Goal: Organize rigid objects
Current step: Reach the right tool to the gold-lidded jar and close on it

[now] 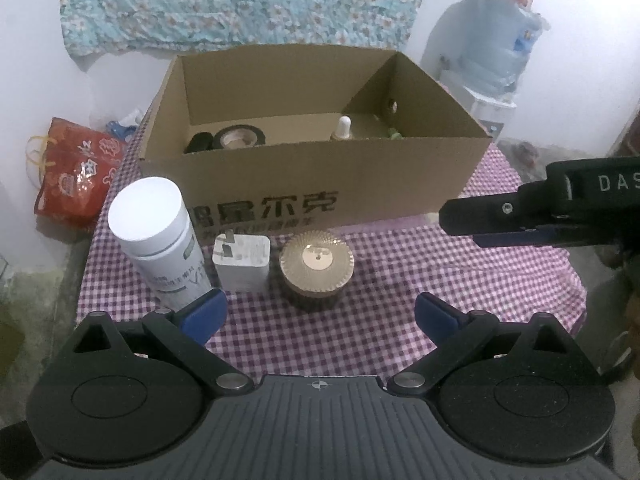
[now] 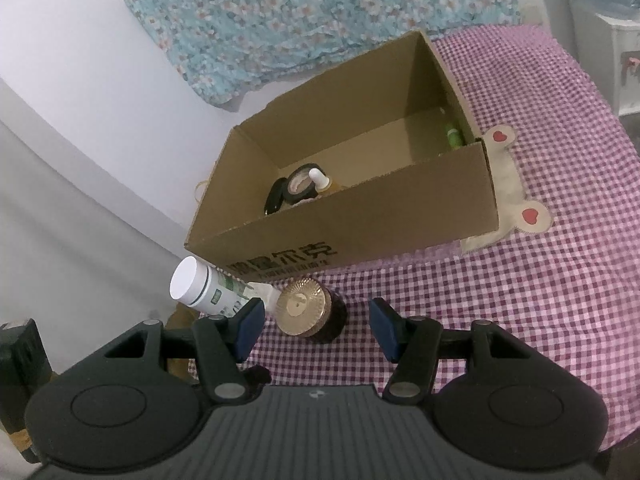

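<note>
A table is being covered by a purple gingham cloth (image 2: 520,280) under floral fabric (image 1: 240,0). The gold-lidded jar (image 2: 306,307), before the cardboard box (image 2: 360,232), is being framed by the right gripper (image 2: 316,326), wide open, empty.

Left claw (image 1: 320,312) and right claw (image 2: 316,326) agape, empty, angled downward.
</note>
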`<move>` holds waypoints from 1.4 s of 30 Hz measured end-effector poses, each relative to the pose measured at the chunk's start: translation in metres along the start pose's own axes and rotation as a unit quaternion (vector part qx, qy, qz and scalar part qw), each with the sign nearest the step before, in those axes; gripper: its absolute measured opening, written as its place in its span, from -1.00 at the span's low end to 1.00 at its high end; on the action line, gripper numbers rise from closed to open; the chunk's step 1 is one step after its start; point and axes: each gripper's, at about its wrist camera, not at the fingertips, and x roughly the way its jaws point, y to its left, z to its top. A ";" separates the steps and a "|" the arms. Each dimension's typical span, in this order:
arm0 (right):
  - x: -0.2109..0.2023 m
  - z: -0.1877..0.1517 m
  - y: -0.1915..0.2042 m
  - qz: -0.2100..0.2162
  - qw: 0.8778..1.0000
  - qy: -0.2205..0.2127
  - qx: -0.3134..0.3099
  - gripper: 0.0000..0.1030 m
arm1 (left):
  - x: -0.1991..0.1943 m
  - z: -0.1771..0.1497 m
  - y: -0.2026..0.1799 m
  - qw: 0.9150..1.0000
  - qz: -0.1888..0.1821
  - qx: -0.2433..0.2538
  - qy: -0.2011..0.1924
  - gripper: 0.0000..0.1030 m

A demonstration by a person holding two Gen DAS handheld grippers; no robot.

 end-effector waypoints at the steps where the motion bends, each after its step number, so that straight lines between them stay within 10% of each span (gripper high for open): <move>1: 0.001 0.000 0.000 -0.001 1.000 0.002 0.000 0.18 | 0.001 -0.001 0.000 1.000 0.000 0.001 0.001 0.95; 30: 0.022 0.002 -0.022 -0.004 0.999 0.018 0.028 0.18 | 0.015 -0.012 0.000 1.000 0.014 0.013 -0.016 0.93; 42: 0.071 0.012 -0.016 0.027 0.998 0.049 0.004 -0.06 | 0.044 -0.010 -0.007 1.000 -0.010 0.021 -0.011 0.39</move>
